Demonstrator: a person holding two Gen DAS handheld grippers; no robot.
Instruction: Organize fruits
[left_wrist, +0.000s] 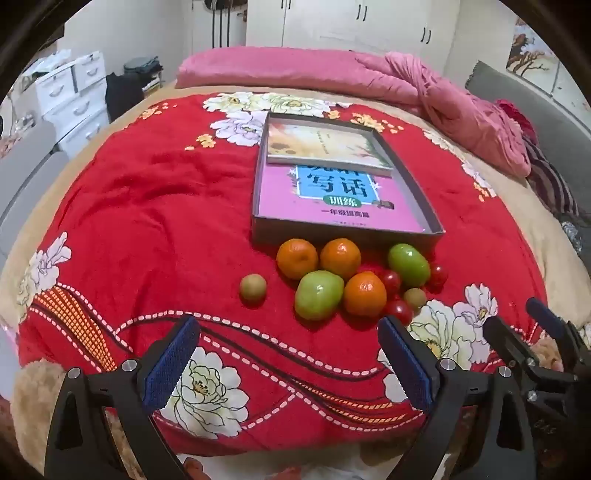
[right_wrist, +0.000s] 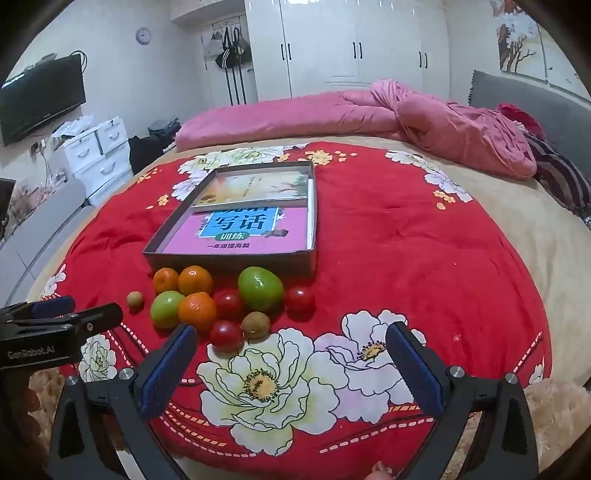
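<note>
A cluster of fruit lies on the red floral blanket (left_wrist: 147, 221) in front of a shallow grey box (left_wrist: 436, 221). It holds three oranges (left_wrist: 297, 258), two green fruits (left_wrist: 318, 294), several cherry tomatoes (left_wrist: 399, 311) and two small brownish fruits, one set apart at left (left_wrist: 253, 289). The right wrist view shows the same fruit: oranges (right_wrist: 197, 309), green fruit (right_wrist: 260, 288), tomatoes (right_wrist: 300, 298), and the box (right_wrist: 229, 260). My left gripper (left_wrist: 288, 332) is open and empty, just short of the fruit. My right gripper (right_wrist: 291, 343) is open and empty, to the right of the cluster.
Two books lie inside the box (left_wrist: 332, 192). A pink duvet (left_wrist: 443, 92) is bunched at the far side of the bed. White drawers (right_wrist: 99, 155) and a TV (right_wrist: 40, 99) stand at left. The right gripper shows at right in the left wrist view (left_wrist: 535, 350).
</note>
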